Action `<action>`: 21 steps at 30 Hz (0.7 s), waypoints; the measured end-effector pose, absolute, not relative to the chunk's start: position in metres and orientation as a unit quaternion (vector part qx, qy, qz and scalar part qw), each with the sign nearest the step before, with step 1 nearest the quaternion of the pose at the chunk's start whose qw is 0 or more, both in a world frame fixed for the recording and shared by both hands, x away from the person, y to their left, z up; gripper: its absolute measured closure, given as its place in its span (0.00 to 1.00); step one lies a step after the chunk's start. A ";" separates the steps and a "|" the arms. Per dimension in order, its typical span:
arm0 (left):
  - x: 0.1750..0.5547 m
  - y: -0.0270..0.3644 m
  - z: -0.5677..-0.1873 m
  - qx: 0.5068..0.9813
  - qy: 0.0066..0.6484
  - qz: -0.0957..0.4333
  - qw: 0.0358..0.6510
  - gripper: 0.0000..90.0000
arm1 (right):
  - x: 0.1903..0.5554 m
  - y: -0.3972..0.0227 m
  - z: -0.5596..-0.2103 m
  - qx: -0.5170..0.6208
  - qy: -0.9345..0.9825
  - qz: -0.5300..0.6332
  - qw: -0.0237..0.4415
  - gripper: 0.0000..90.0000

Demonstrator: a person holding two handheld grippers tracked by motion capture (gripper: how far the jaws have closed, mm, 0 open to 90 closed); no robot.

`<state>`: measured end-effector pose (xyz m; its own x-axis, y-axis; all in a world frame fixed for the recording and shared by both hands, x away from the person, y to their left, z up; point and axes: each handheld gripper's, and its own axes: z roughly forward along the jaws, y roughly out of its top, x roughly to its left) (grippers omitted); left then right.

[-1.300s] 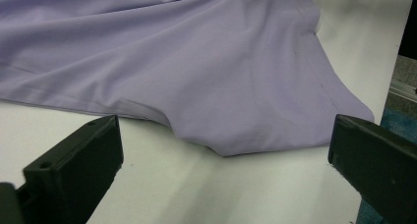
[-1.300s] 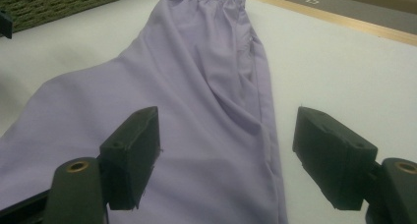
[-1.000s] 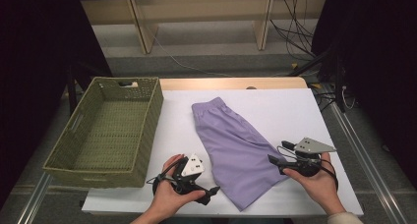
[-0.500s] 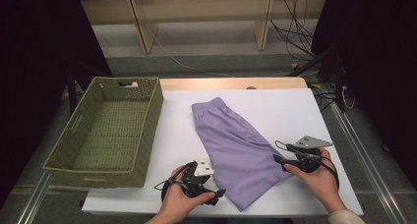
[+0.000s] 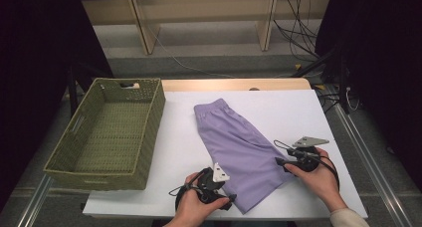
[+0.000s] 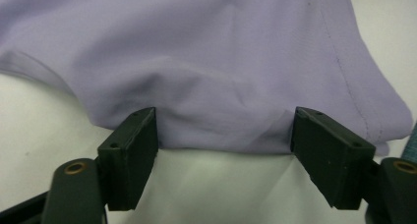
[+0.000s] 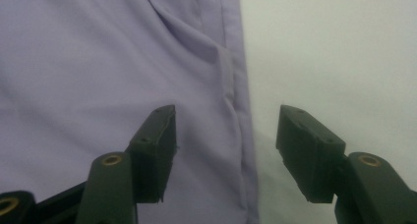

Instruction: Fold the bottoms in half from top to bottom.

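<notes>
Lavender shorts [image 5: 234, 137] lie flat on the white table, waistband far, leg hem near. A hand holds my left gripper [image 5: 228, 201] at the near hem. In the left gripper view its jaws [image 6: 223, 145] straddle the rumpled hem [image 6: 216, 135], open and just closing. The cloth lies between the pads [image 6: 133, 150]. My right gripper [image 5: 278, 161] is at the shorts' right edge. In the right gripper view [image 7: 226, 140] one jaw is over the cloth [image 7: 98, 62] and the other over the bare table. It is open and has also just been closing.
A green woven basket [image 5: 152, 132] stands with nothing in it at the left of the table [image 5: 288, 107]. Wooden shelf legs and loose cables are on the floor beyond the far edge. Metal rails run along both table sides.
Both hands have sunk toward the table at the shorts' near end. The left gripper slid toward the front edge, down to the hem. Both pairs of jaws stand narrower.
</notes>
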<state>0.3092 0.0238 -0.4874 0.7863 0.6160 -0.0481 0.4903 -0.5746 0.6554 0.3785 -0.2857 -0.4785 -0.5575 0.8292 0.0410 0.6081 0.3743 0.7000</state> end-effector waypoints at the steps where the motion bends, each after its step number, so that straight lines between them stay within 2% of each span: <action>1: 0.309 0.023 -0.488 0.883 0.310 0.097 0.340 0.31 | 0.379 -0.285 -0.479 0.442 0.815 0.339 0.159 0.48; 7: 0.308 0.016 -0.485 0.889 0.292 0.099 0.337 0.46 | 0.380 -0.282 -0.483 0.437 0.827 0.315 0.161 0.56; 9: 0.306 0.014 -0.484 0.892 0.288 0.096 0.336 0.55 | 0.380 -0.280 -0.482 0.435 0.829 0.312 0.160 0.60; 13: 0.305 0.010 -0.482 0.895 0.282 0.090 0.334 0.68 | 0.380 -0.276 -0.481 0.427 0.837 0.306 0.155 0.72; 15: 0.305 0.009 -0.482 0.896 0.280 0.087 0.334 0.73 | 0.380 -0.275 -0.480 0.428 0.838 0.307 0.141 0.81; 21: 0.304 0.004 -0.481 0.899 0.272 0.087 0.331 0.88 | 0.385 -0.275 -0.478 0.442 0.837 0.294 0.130 0.94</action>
